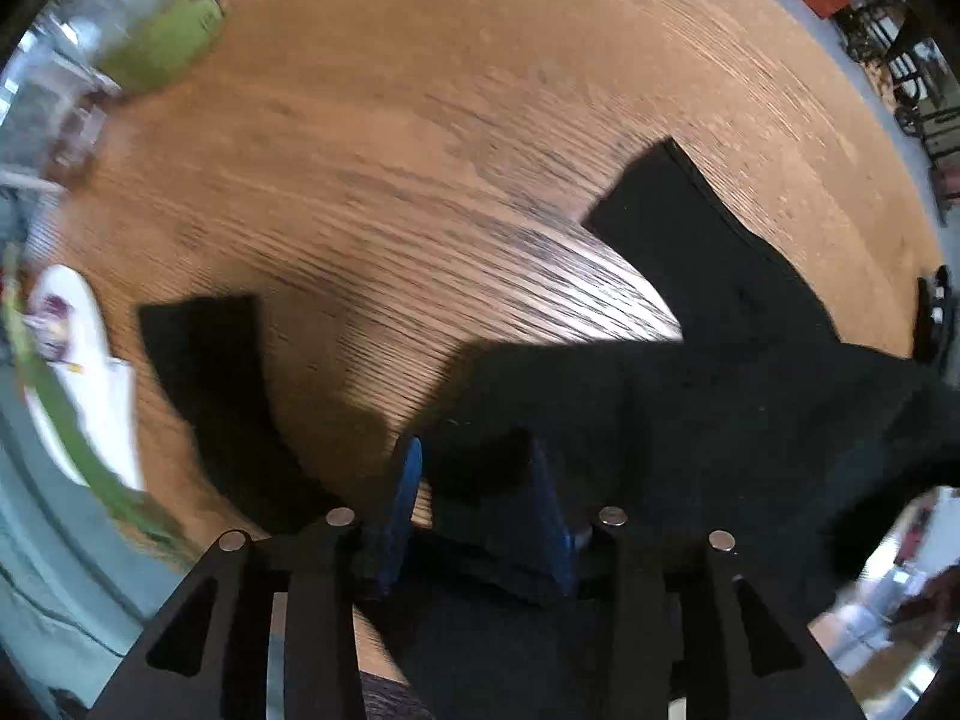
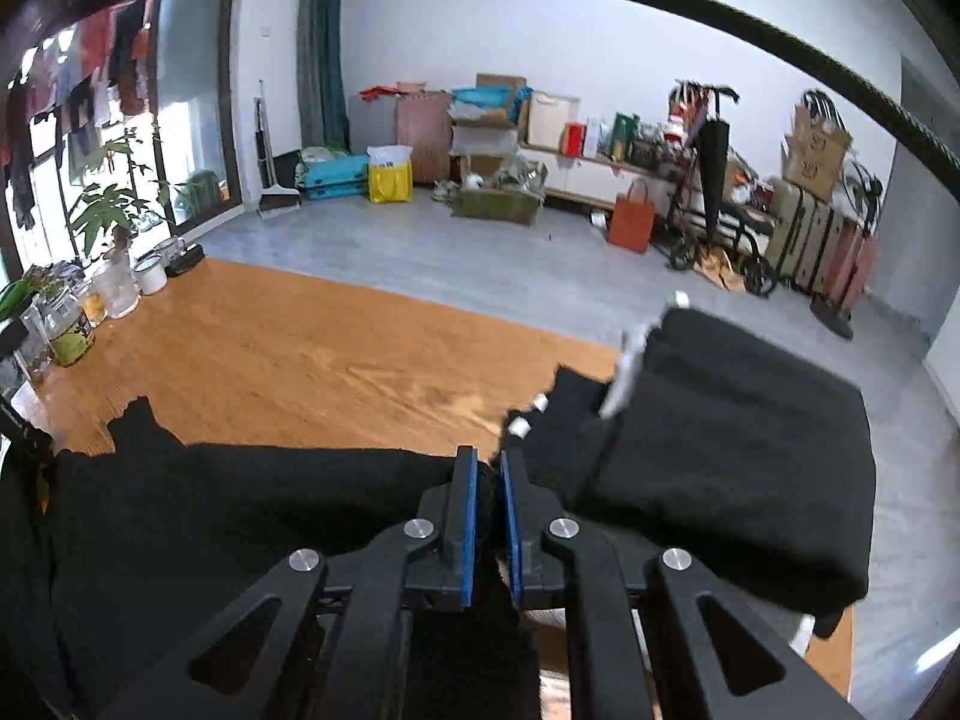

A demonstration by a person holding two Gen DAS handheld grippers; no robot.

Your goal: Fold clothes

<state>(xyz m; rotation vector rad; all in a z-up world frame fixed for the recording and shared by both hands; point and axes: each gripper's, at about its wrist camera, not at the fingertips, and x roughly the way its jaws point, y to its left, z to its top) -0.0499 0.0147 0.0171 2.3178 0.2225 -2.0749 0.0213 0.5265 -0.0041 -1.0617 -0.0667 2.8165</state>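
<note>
Black cloth (image 2: pixel 492 498) is pinched between the nearly closed blue pads of the right tool (image 2: pixel 489 480), and the garment is seen stretched leftward and bunched thick at the right. On the left tool (image 1: pixel 474 480), the pads are parted partway with dark fabric lying between them; a firm grip cannot be told. Beneath, the black garment (image 1: pixel 690 372) is spread over the wooden desk (image 1: pixel 390 150), one sleeve reaching far right.
</note>
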